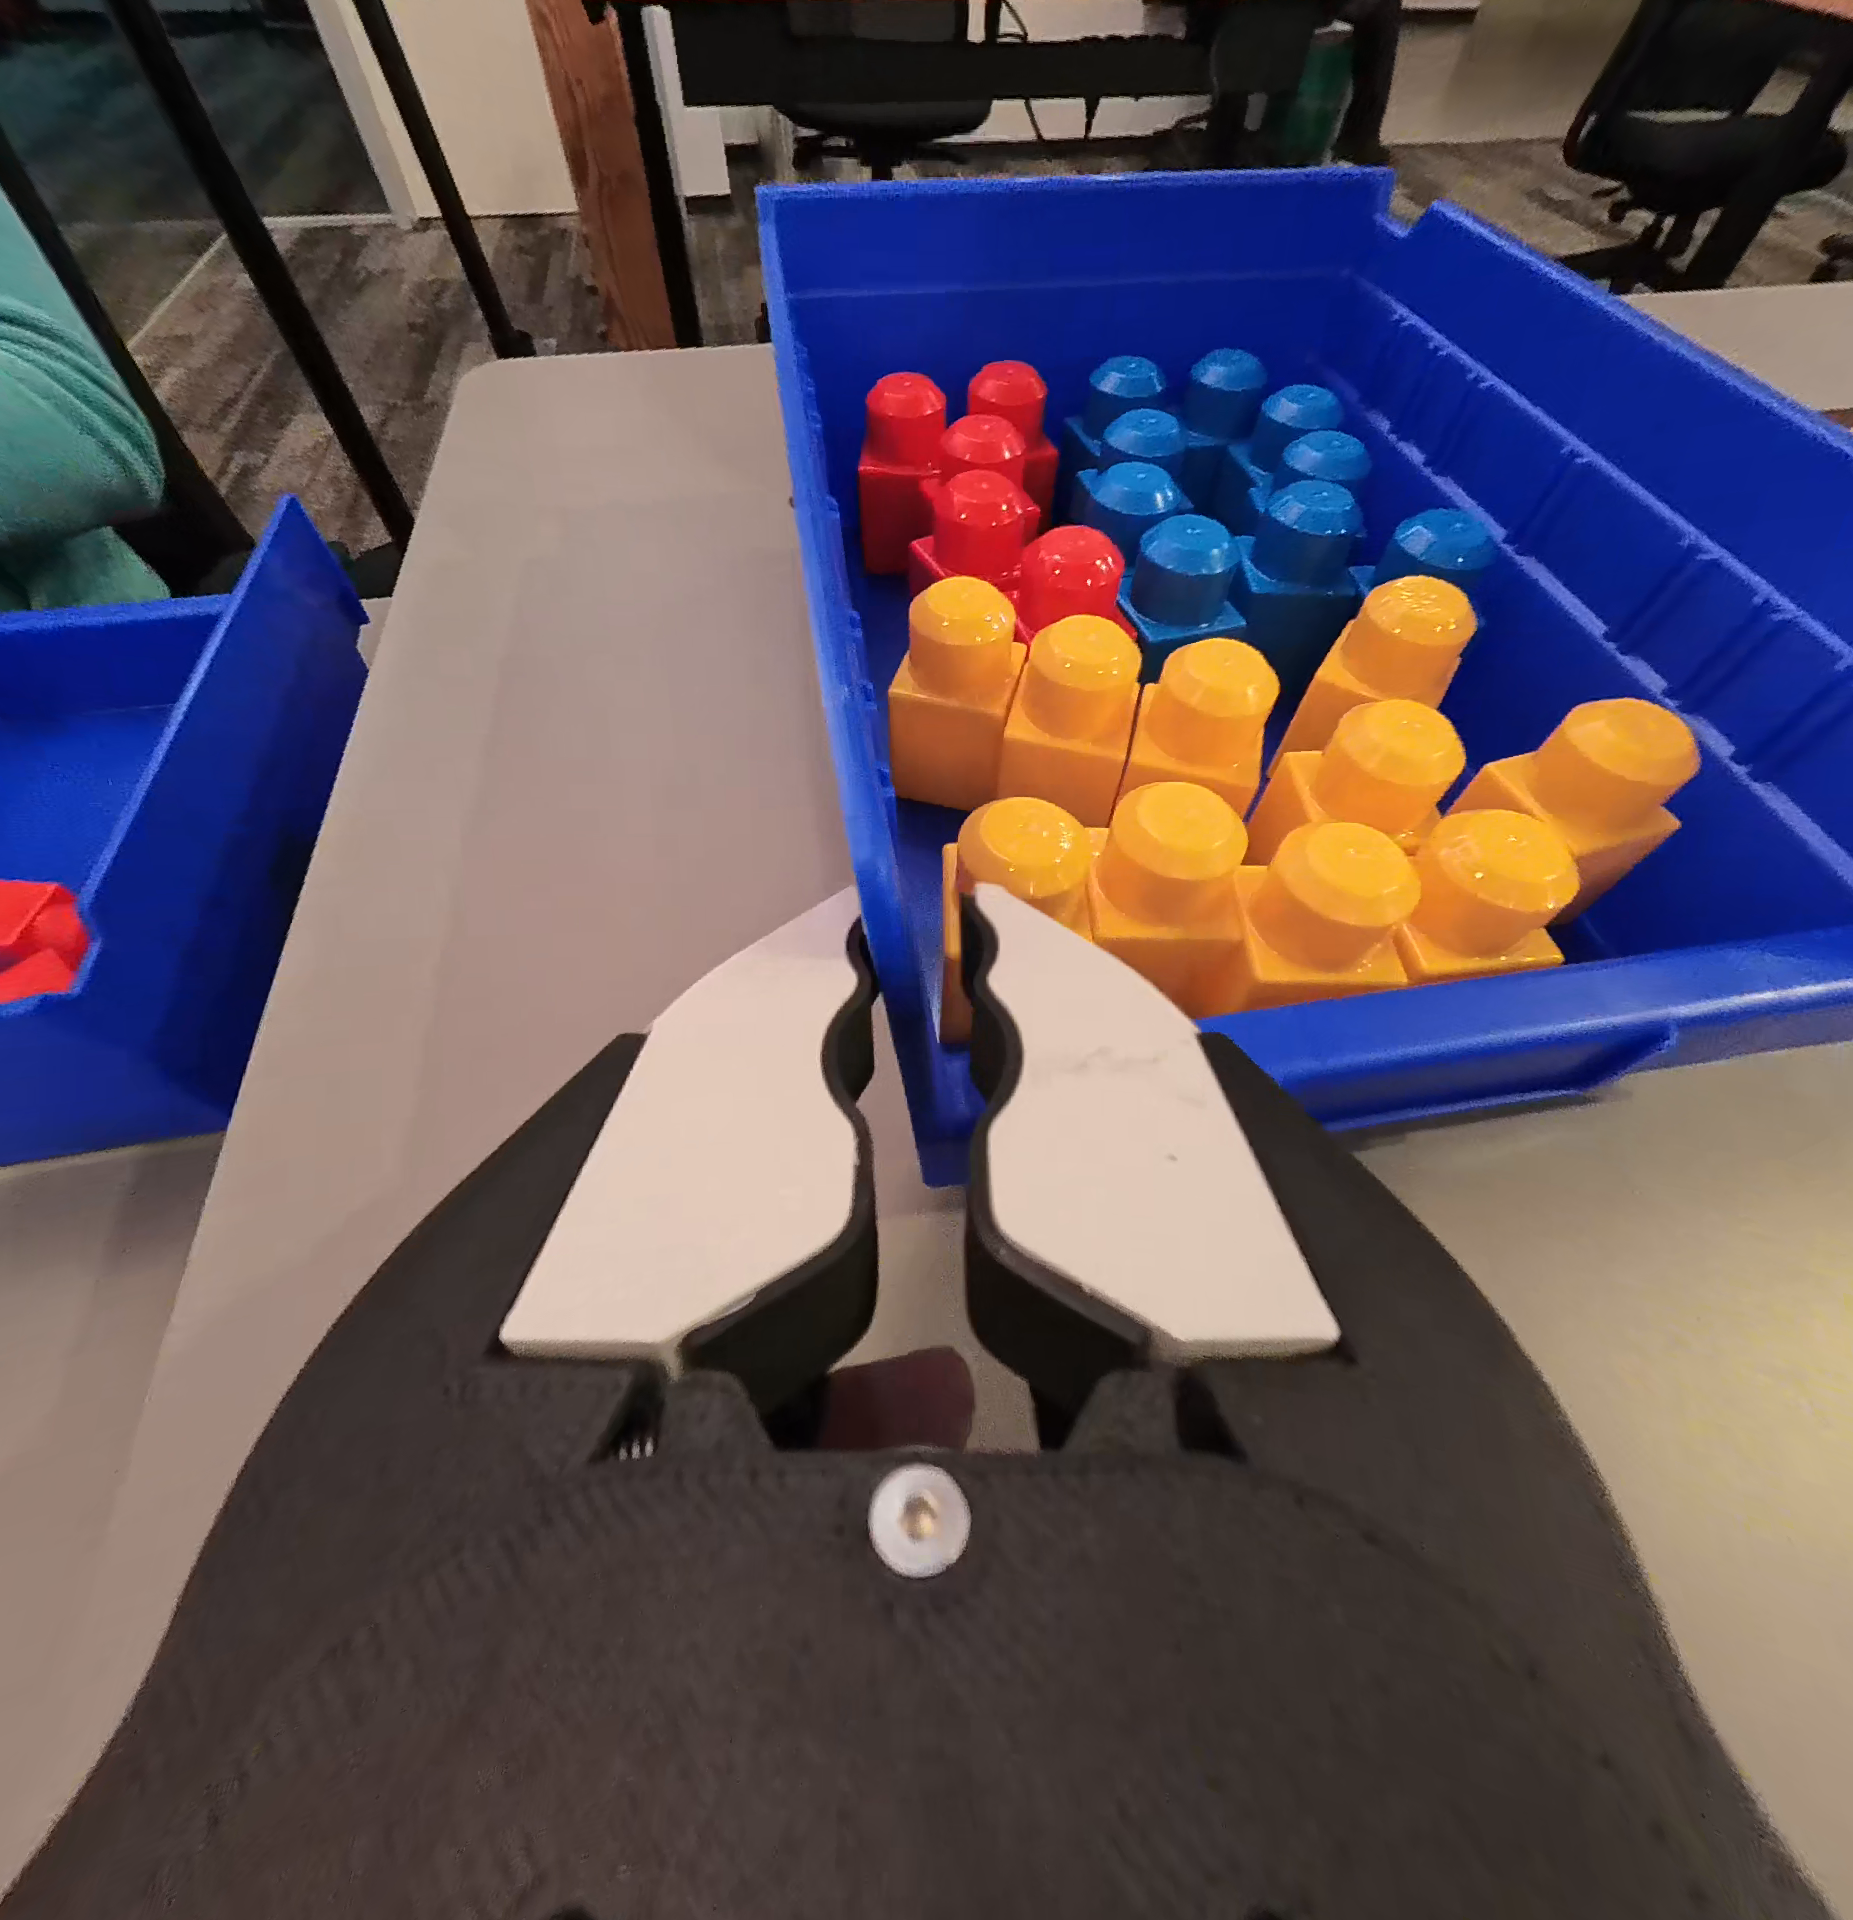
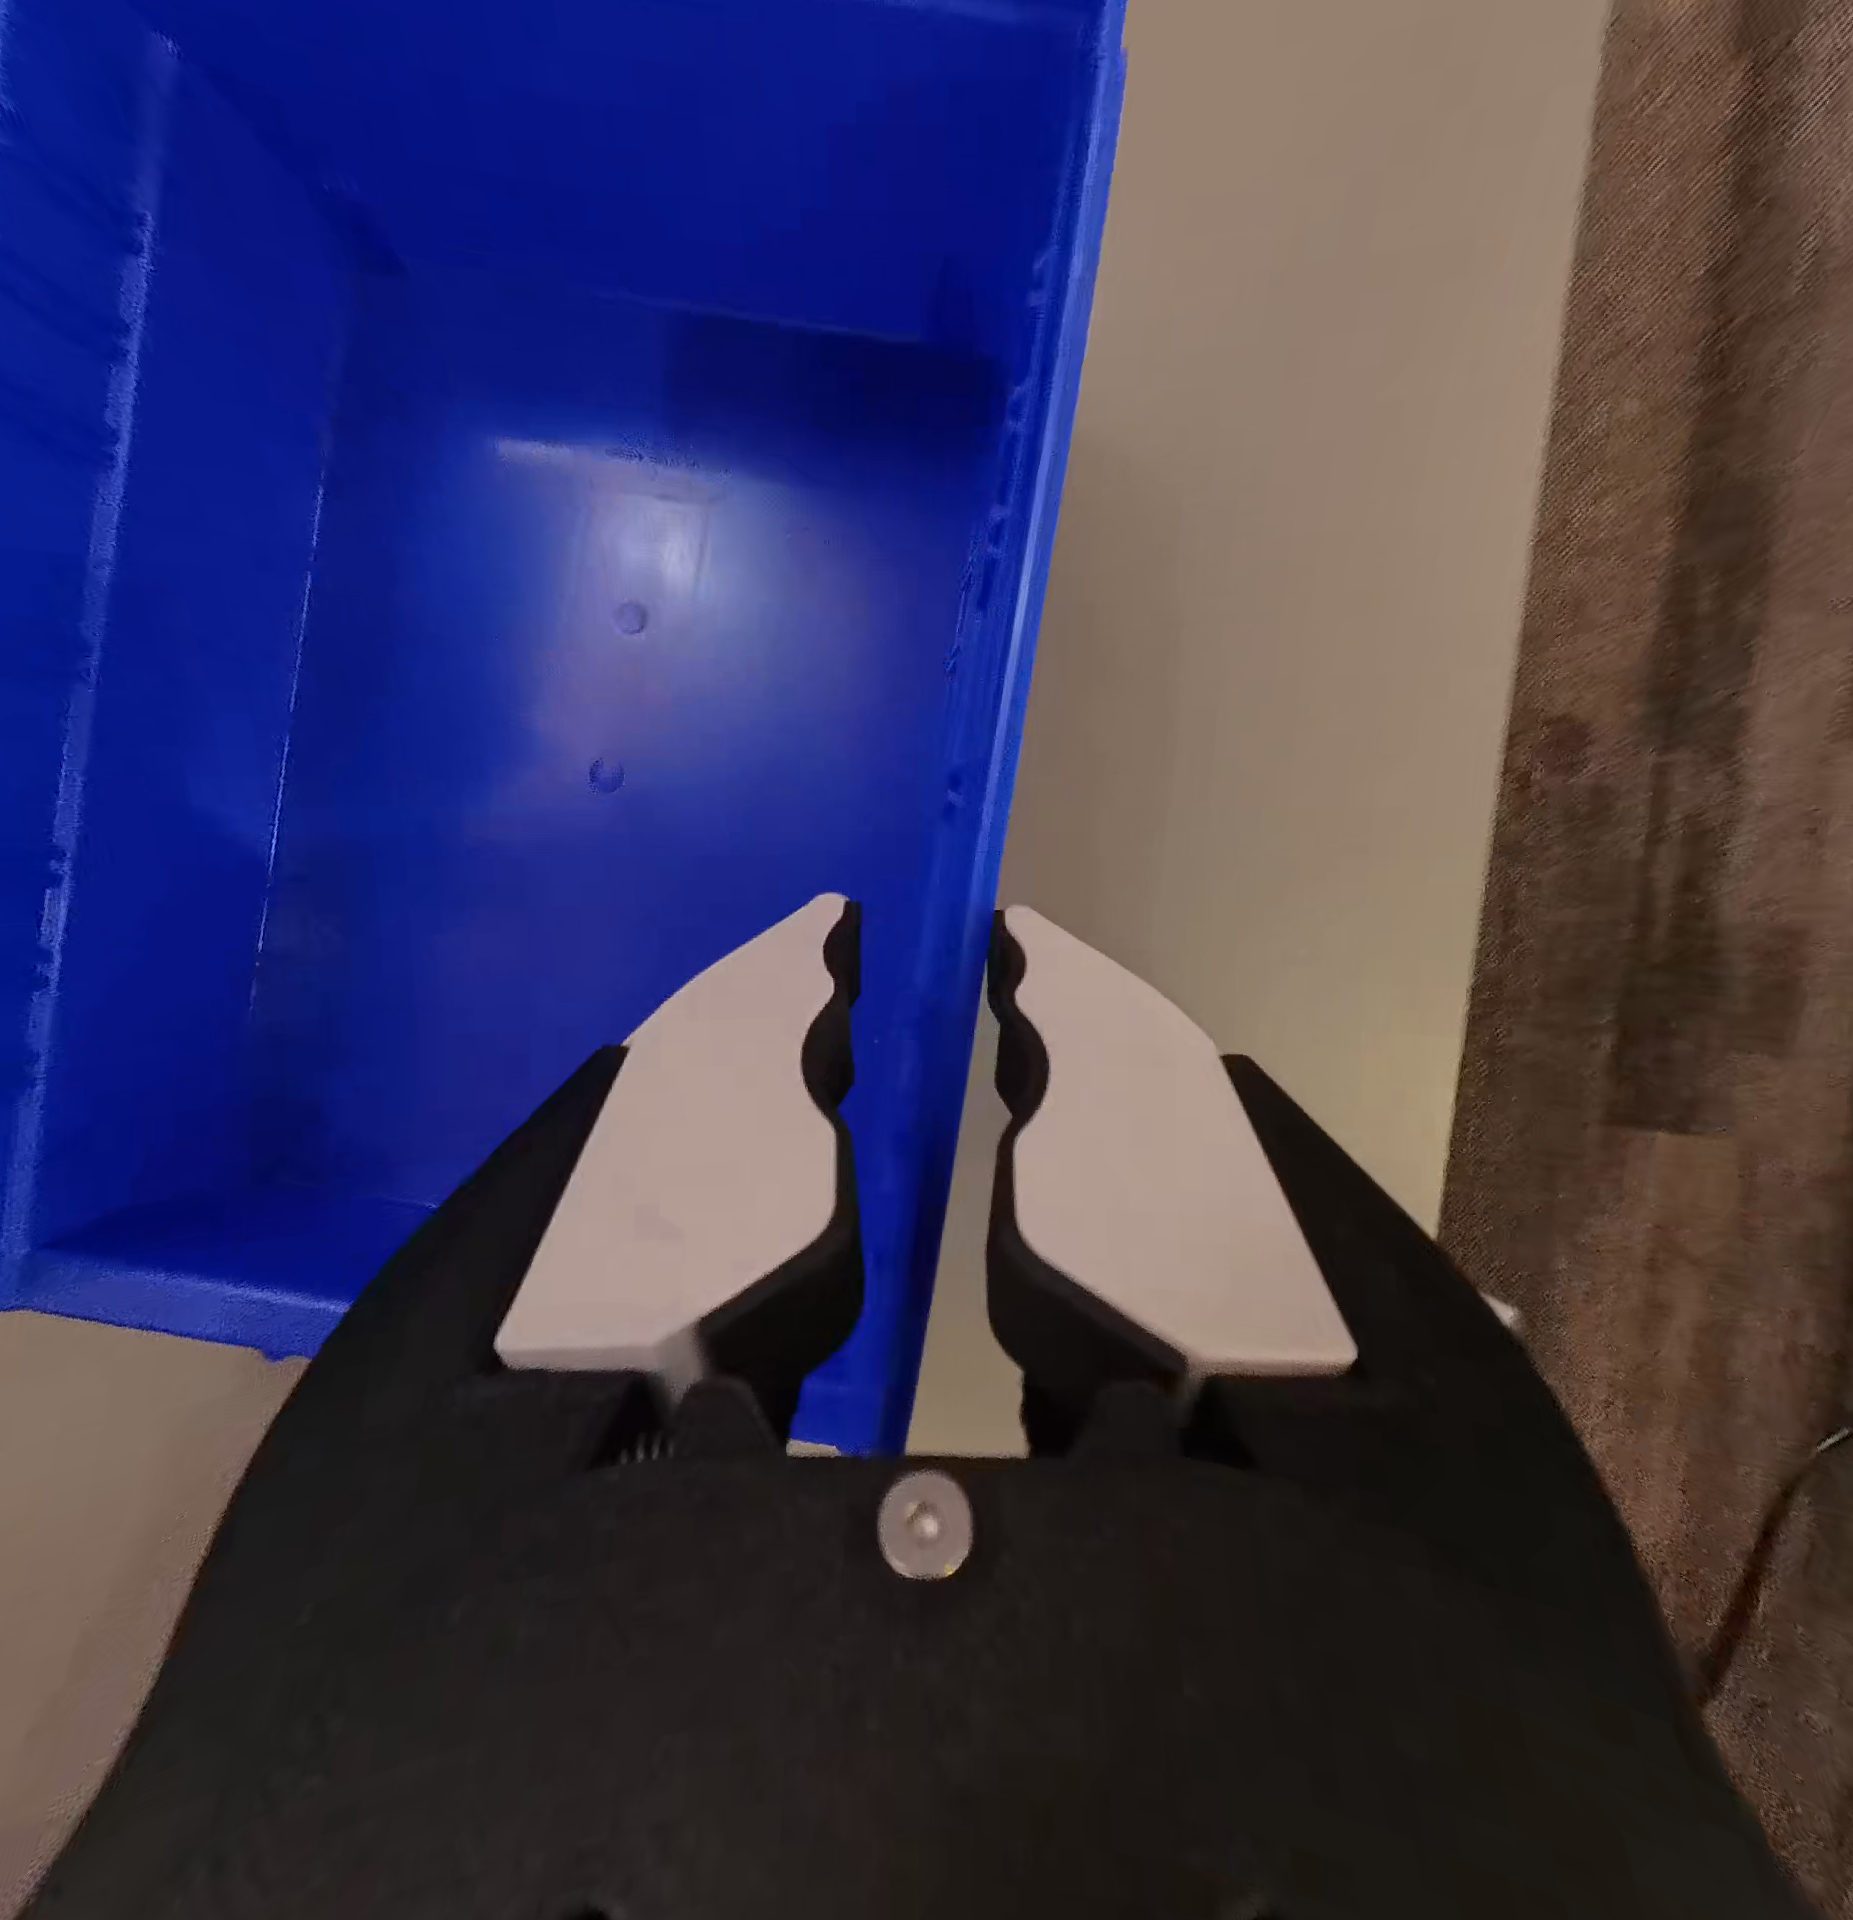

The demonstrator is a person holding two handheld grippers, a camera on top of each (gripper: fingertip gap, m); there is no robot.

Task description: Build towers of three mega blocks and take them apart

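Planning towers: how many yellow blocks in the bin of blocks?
10 yellow blocks in the bin: three in a row mid-bin, three tilted to their right, four along the front wall, the leftmost partly behind the left tongs. Others may be hidden.

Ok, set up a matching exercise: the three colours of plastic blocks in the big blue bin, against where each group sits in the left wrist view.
Things:
1. red plastic blocks
2. blue plastic blocks
3. yellow plastic blocks

Places in the big blue plastic bin:
a. nearest the camera, by the bin's front wall
b. far left of the group
c. far right of the group

Pairs: 1-b, 2-c, 3-a
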